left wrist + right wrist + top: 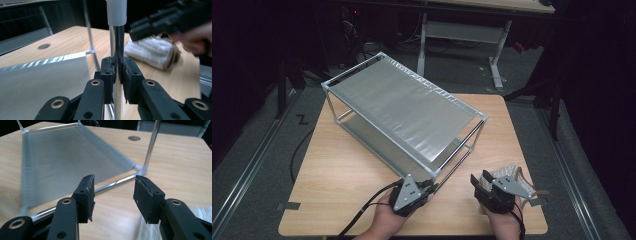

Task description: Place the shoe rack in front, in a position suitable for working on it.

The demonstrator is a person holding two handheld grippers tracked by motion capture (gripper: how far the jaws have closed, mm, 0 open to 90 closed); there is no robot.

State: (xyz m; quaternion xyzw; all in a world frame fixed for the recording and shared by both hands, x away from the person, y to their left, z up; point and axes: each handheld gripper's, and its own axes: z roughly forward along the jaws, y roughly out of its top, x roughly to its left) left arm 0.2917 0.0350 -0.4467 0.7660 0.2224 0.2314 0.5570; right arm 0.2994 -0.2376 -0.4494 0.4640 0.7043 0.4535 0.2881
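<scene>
Left tongs point(117, 75) clamped on upright rack post point(117, 50), near corner of rack point(402, 107) on desk point(337, 175). Right tongs point(113, 195) open, empty, over cloth point(152, 51), just right of that post; left is nearer.

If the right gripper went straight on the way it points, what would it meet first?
Probably the rack's lower front rail, straight beyond the open right gripper, with the lower shelf just behind. Depth is hard to judge; it might pass above the rail.
</scene>
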